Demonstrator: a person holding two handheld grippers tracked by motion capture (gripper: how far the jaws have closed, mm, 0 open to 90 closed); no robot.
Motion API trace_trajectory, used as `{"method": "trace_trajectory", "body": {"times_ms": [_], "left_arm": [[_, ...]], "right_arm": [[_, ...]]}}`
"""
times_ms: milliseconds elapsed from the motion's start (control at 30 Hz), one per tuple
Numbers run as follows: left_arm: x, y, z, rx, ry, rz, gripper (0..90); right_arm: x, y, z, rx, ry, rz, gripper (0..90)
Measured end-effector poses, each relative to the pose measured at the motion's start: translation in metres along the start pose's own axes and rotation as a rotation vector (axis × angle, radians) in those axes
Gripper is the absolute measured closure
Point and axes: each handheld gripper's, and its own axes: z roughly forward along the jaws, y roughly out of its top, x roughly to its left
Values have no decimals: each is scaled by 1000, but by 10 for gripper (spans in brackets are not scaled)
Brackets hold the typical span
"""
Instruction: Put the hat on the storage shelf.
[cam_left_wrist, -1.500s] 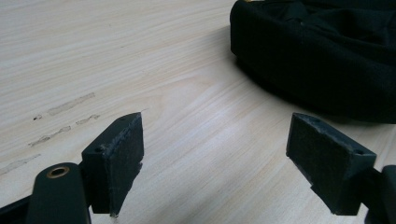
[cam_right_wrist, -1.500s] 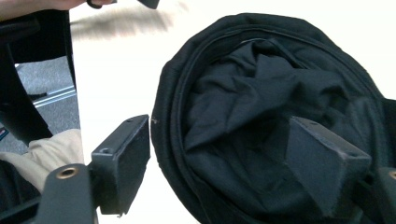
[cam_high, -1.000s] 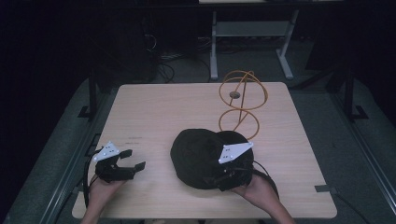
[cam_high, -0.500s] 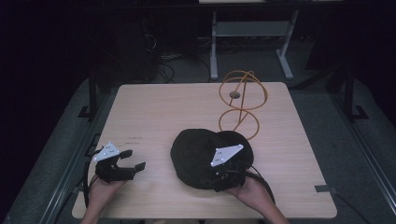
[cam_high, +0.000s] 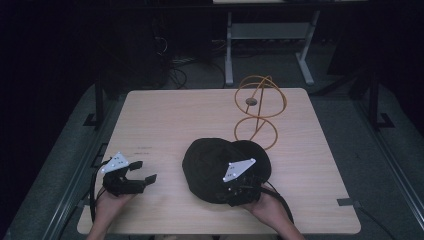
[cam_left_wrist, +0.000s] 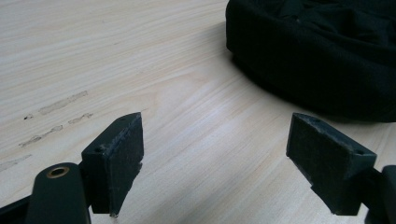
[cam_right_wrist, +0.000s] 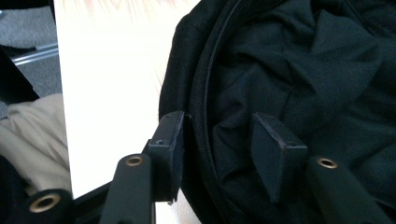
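Black cap (cam_high: 215, 167) lying crown-down on the bench (cam_high: 165, 115), right under the right claw (cam_high: 239, 189) at its near edge. Seen along the right claw (cam_right_wrist: 217, 149): jaws part-open, set astride the cap's (cam_right_wrist: 299, 70) stitched rim, one pad outside the rim on the bench side, the other inside among the crumpled lining. Not yet pinched, to judge by the gap showing between pads and cloth; nothing lifted.

Left claw (cam_high: 134, 176) well off to the side, low over bare bench, jaws wide and empty. Along the left claw (cam_left_wrist: 215, 158), only wood grain between the pads, with the cap's (cam_left_wrist: 317, 56) dark side ahead and to one side, near but untouched.

Wire stand (cam_high: 259, 107), orange, two loops on a stem, upright beyond the cap, farther from both claws; nothing hanging on it.

Progress, as a judgement: early. Reach done, rim lined up. Left to do: close on the rim, raise the cap, carry it forward, probably onto the stand, perhaps with the left claw steadying. Most of the work ahead.
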Motion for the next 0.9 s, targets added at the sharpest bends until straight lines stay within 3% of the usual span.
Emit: {"method": "trace_trajectory", "body": {"times_ms": [267, 300, 600, 900], "left_arm": [[-1, 0, 1, 4, -4, 6, 186], [-1, 0, 2, 5, -6, 6, 186], [-1, 0, 2, 4, -7, 6, 186], [-2, 0, 2, 2, -9, 4, 187]], "right_arm": [[1, -2, 5, 31, -3, -15, 610], [1, -3, 6, 41, -4, -40, 618], [4, -4, 12, 69, 3, -78, 684], [3, -4, 14, 84, 38, -74, 777]]}}
